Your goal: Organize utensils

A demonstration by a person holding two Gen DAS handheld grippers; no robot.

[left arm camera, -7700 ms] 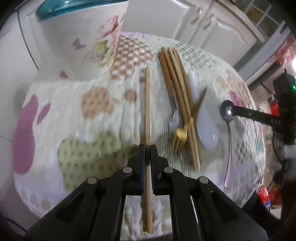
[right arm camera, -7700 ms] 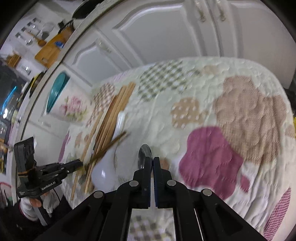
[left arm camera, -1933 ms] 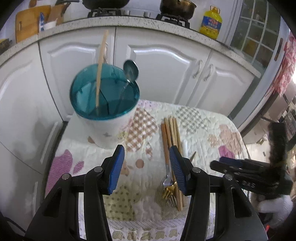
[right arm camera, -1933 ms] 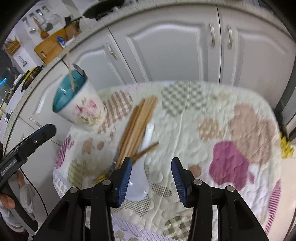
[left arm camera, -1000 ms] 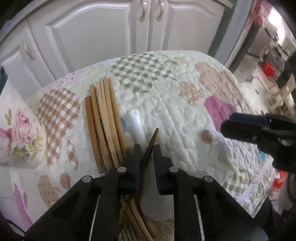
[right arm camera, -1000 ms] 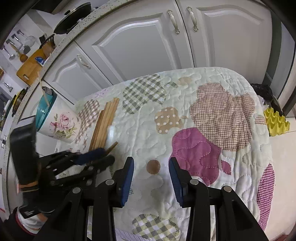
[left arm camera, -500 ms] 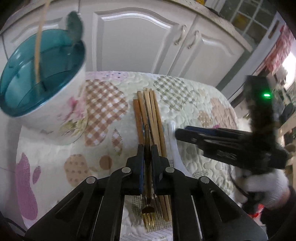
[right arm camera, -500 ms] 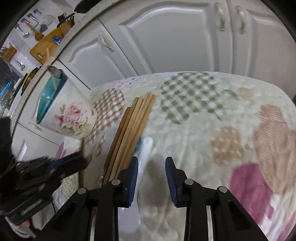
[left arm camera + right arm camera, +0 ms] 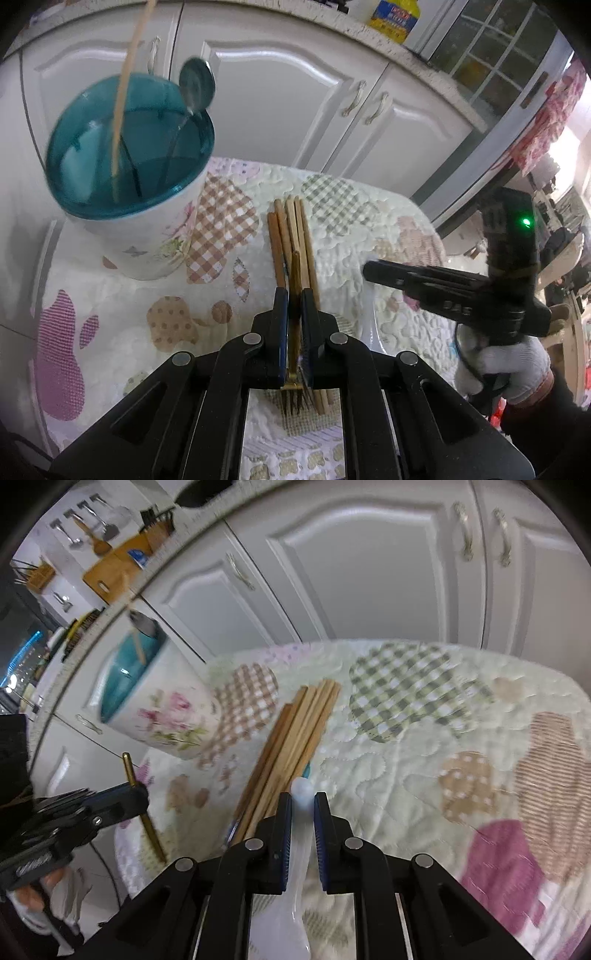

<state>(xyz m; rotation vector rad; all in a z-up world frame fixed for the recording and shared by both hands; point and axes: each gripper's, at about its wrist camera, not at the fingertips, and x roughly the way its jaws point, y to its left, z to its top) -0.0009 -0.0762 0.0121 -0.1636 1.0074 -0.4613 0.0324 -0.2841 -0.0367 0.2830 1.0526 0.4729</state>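
Observation:
My left gripper (image 9: 294, 299) is shut on a gold fork (image 9: 294, 280), held above the table with its tines toward the camera; it also shows in the right wrist view (image 9: 129, 766). A floral holder with a teal rim (image 9: 129, 155) stands back left, holding a chopstick (image 9: 127, 74) and a metal spoon (image 9: 195, 86). A bundle of wooden chopsticks (image 9: 291, 225) lies on the quilted cloth. My right gripper (image 9: 302, 801) straddles the handle of a white plastic spoon (image 9: 295, 853), its jaws a little apart and not clamped.
The quilted patchwork cloth (image 9: 424, 746) covers a small table in front of white cabinet doors (image 9: 288, 92). The holder (image 9: 155, 701) stands at the table's left rear. The right gripper body (image 9: 461, 299) reaches in from the right.
My left gripper has lifted the gold fork off the pile and turned toward the holder. My right gripper has come down around the white spoon's handle and narrowed.

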